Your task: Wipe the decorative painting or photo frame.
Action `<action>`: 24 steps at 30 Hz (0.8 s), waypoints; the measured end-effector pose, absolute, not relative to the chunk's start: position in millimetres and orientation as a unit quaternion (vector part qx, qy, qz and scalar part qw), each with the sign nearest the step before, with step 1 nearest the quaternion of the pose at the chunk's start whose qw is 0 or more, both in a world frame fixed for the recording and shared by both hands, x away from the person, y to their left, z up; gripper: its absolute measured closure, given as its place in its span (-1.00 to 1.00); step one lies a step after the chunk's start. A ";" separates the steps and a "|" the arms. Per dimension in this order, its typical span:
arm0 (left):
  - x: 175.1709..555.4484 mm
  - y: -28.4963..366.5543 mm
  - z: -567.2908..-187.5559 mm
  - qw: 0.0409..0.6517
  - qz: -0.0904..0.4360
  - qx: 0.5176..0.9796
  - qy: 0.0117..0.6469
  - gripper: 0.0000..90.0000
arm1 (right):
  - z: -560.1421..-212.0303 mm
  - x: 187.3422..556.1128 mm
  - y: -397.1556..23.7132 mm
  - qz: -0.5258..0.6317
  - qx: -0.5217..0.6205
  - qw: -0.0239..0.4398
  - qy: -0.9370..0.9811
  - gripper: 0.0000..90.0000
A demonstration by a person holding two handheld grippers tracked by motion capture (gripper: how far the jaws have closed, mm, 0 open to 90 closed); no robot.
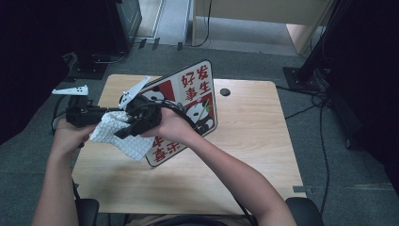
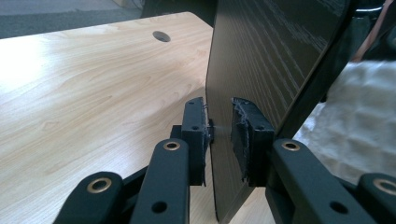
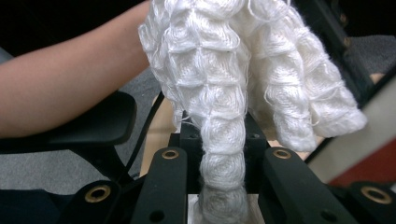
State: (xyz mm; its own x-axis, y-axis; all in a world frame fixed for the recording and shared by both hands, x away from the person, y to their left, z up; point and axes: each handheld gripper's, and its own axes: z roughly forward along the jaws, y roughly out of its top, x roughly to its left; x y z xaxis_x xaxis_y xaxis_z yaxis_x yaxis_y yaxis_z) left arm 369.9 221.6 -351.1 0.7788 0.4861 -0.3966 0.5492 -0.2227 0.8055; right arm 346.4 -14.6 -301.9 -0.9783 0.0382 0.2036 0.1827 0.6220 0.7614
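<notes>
Left gripper [image 2: 219, 133]: jaws narrow, pads pinching the thin edge of the flat rectangular board with a red-and-white panda print and a dark back [image 2: 266, 60]; in the left gripper view the board's edge sits between the pads, with its dark back rising beyond them. Right gripper [image 3: 223, 140]: jaws clamped tight on a bunched fold of the white waffle-weave cloth [image 3: 243, 70], rest of the cloth flopping loose beyond the pads. From the high view, the left gripper [image 1: 96, 114] holds the board [image 1: 197, 94] propped upright and tilted over the left-middle of the light wooden table [image 1: 254, 141], printed face toward the person, lower edge near or on the tabletop, contact unclear. The cloth [image 1: 120, 134] hangs at the board's left side, under the right gripper [image 1: 139, 123], right hand crossed over toward the left one. Step in hand looks like wiping the board: cloth is brought up to the board but firm contact with the printed face cannot be told. Next move likely calls for pressing the cloth flat on the face and sweeping across while the left grip stays firm, so the board neither swings nor slips out.
</notes>
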 end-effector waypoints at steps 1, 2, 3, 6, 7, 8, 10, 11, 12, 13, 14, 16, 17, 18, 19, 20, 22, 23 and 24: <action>369.8 222.2 -351.1 0.529 -0.030 0.780 0.332 0.67 | -299.2 346.9 -12.6 -0.430 -0.061 0.083 -0.897 0.72; 369.7 222.6 -351.1 0.529 -0.031 0.780 0.332 0.68 | -296.4 348.2 -10.6 -0.430 -0.059 0.079 -0.897 0.72; 369.8 223.1 -351.0 0.528 -0.034 0.781 0.332 0.70 | -295.1 349.2 -9.8 -0.432 -0.061 0.080 -0.896 0.72; 369.7 224.2 -350.9 0.525 -0.032 0.783 0.333 0.73 | -292.0 354.2 -7.6 -0.434 -0.066 0.083 -0.895 0.72; 369.6 224.6 -350.7 0.525 -0.031 0.782 0.334 0.73 | -291.8 355.9 -6.6 -0.434 -0.066 0.084 -0.894 0.72; 369.3 225.0 -350.6 0.526 -0.030 0.782 0.334 0.73 | -291.2 356.9 -5.8 -0.433 -0.066 0.084 -0.895 0.72; 368.9 225.8 -350.4 0.526 -0.028 0.781 0.335 0.73 | -289.9 358.6 -3.0 -0.434 -0.066 0.082 -0.895 0.72; 368.8 226.5 -350.2 0.526 -0.027 0.782 0.335 0.73 | -288.9 359.1 -1.7 -0.436 -0.067 0.084 -0.893 0.72; 368.6 227.3 -349.9 0.526 -0.025 0.782 0.335 0.73 | -288.0 359.5 -0.4 -0.437 -0.064 0.085 -0.893 0.72; 368.2 227.8 -349.8 0.527 -0.025 0.780 0.336 0.73 | -287.2 358.8 0.8 -0.437 -0.063 0.083 -0.893 0.72; 368.1 228.6 -349.7 0.528 -0.024 0.779 0.337 0.73 | -286.4 358.2 1.7 -0.435 -0.063 0.084 -0.894 0.72; 368.2 229.6 -349.7 0.528 -0.024 0.779 0.337 0.73 | -285.6 358.1 3.5 -0.436 -0.060 0.080 -0.894 0.72; 368.0 229.8 -349.7 0.528 -0.023 0.779 0.338 0.73 | -285.3 358.8 3.4 -0.436 -0.060 0.073 -0.895 0.72; 367.7 230.0 -349.6 0.528 -0.023 0.779 0.338 0.73 | -285.1 359.8 2.2 -0.434 -0.065 0.069 -0.896 0.72; 367.5 230.3 -349.4 0.529 -0.022 0.778 0.338 0.73 | -285.4 361.7 0.4 -0.433 -0.071 0.065 -0.896 0.72; 367.6 230.8 -349.2 0.529 -0.021 0.778 0.338 0.73 | -285.8 363.8 -2.2 -0.434 -0.076 0.064 -0.895 0.72; 367.6 231.1 -349.1 0.530 -0.021 0.777 0.339 0.73 | -287.4 366.7 -8.2 -0.436 -0.087 0.062 -0.894 0.72; 367.8 230.8 -349.3 0.529 -0.021 0.778 0.339 0.73 | -287.9 367.1 -10.1 -0.436 -0.090 0.062 -0.893 0.72; 367.9 230.5 -349.4 0.528 -0.022 0.778 0.339 0.73 | -288.7 367.9 -13.0 -0.436 -0.092 0.060 -0.893 0.73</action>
